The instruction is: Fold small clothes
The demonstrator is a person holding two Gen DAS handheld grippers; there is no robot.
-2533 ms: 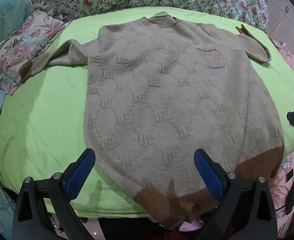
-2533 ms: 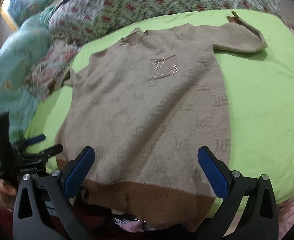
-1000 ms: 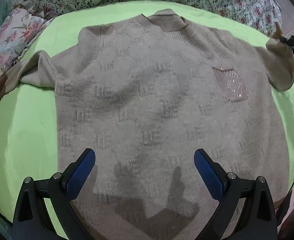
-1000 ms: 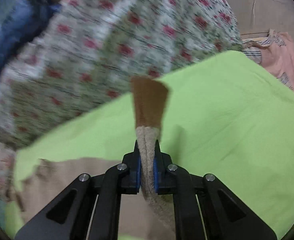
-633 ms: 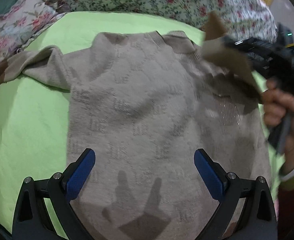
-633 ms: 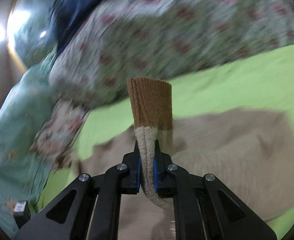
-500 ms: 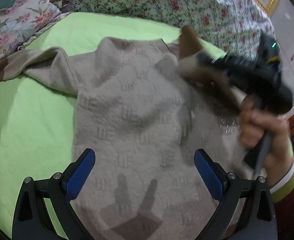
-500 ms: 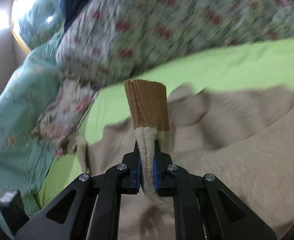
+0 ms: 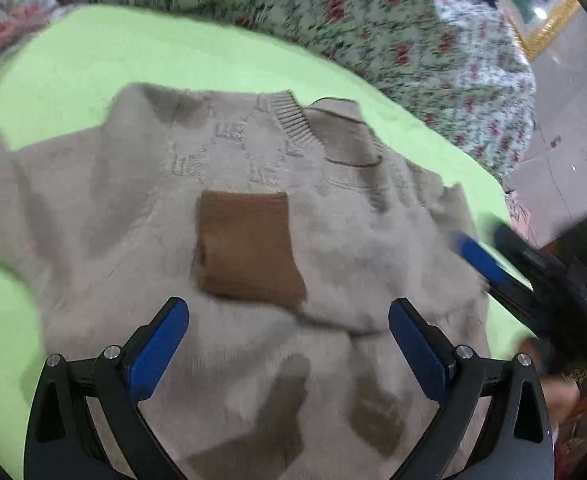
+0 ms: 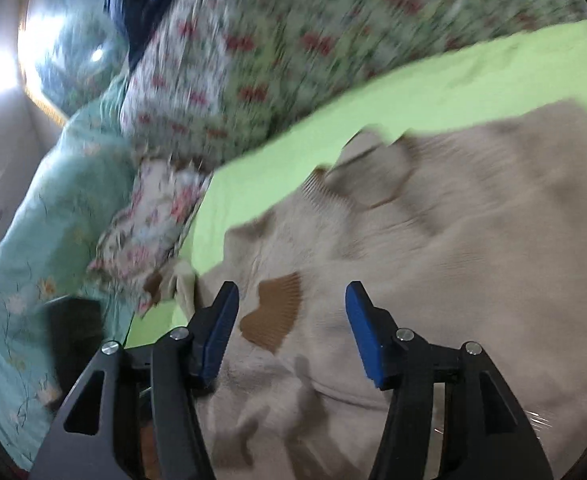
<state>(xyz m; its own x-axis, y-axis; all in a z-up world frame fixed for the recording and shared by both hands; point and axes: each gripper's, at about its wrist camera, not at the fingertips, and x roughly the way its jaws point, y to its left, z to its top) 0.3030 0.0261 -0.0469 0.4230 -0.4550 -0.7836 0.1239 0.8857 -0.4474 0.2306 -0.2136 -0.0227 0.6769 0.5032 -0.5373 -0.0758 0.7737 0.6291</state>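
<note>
A beige knit sweater (image 9: pixel 105 208) lies flat on the lime green sheet (image 9: pixel 93 52). Its right sleeve is folded across the chest, and the brown cuff (image 9: pixel 249 248) rests on the middle of the body. The cuff also shows in the right wrist view (image 10: pixel 273 312), on the sweater (image 10: pixel 473 248). My left gripper (image 9: pixel 287 344) is open and empty, hovering over the sweater just below the cuff. My right gripper (image 10: pixel 291 332) is open and empty, just behind the cuff; it shows blurred in the left wrist view (image 9: pixel 493 268) at the sweater's right side. The left sleeve's brown cuff (image 10: pixel 153 282) lies out at the left.
A floral quilt (image 9: pixel 373 20) is heaped behind the green sheet. A floral pillow (image 10: pixel 153 220) and teal bedding (image 10: pixel 33 240) lie to the left. The right wrist view is motion-blurred.
My right gripper carried the right sleeve across the chest, let the cuff go on the sweater body, opened and drew back. My left gripper moved closer over the sweater.
</note>
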